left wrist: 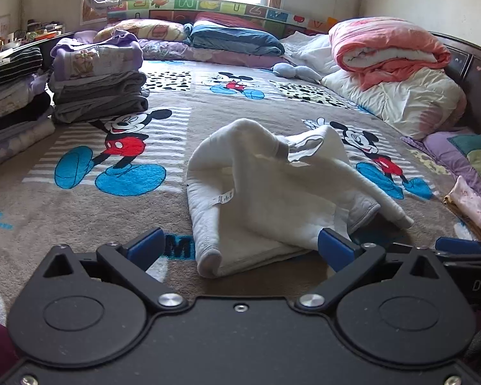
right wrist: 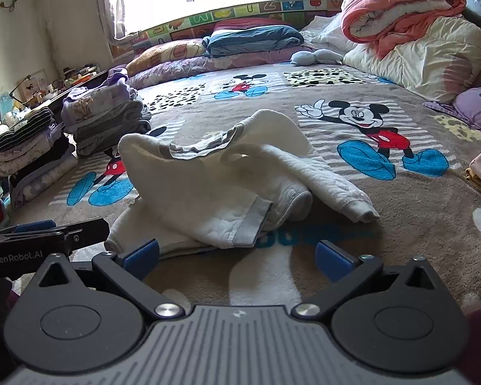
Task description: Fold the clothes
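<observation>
Jaws wide — "GenRobot.AI" on left gripper [right wrist: 45, 234]

I read "GenRobot.AI" in pale letters on the black body of the left gripper [right wrist: 45, 234], seen from the right wrist camera. From the left wrist camera, "DA" shows on the right gripper [left wrist: 465, 250]. The white garment's tag [left wrist: 225, 198] print is too small to read.

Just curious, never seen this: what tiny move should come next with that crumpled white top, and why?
Probably move the open left gripper forward to the white garment's near edge. It lies bunched on the blanket, sleeves crossed, and both grippers hold nothing.
</observation>
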Available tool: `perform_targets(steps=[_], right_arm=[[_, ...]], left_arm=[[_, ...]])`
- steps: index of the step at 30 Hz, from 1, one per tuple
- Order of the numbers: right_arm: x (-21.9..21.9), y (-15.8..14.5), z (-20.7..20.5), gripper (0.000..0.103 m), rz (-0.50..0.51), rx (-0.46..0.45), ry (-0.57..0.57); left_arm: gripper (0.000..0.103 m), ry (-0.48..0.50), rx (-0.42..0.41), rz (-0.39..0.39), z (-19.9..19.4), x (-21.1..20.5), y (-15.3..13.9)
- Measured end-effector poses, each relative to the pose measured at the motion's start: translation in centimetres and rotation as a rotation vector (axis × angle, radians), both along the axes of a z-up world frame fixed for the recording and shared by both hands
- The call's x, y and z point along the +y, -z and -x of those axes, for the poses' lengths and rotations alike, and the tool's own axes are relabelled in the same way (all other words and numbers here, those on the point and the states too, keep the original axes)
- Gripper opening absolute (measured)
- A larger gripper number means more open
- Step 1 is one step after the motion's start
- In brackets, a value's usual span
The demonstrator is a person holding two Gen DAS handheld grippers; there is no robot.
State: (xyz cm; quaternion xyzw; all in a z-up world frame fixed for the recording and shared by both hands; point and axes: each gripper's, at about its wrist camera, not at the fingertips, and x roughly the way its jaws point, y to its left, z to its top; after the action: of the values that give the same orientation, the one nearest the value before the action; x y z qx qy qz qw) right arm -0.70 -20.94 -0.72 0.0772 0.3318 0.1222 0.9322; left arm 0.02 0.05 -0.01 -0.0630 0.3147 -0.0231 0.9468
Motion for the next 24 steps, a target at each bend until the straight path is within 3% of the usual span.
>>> perform_targets(steps=[6,12,24], right_arm=[[-0.3,-0.7,-0.2,0.103,0.006,0.017,0.005],[0.0,0.8,-0.1,0.103,0.004,0.021,0.009],[-0.2,0.9,-0.3,0.103,-0.005,0.045,0.002]], left_arm=[[0.103,0.002,0.008,-0.004,-0.4,0.2,0.3],[0.103,0.014,0.014,-0.012,-0.2,0.0,0.8],[0.103,0.021,0.020,-0.007,-0.2,0.0,1.0]])
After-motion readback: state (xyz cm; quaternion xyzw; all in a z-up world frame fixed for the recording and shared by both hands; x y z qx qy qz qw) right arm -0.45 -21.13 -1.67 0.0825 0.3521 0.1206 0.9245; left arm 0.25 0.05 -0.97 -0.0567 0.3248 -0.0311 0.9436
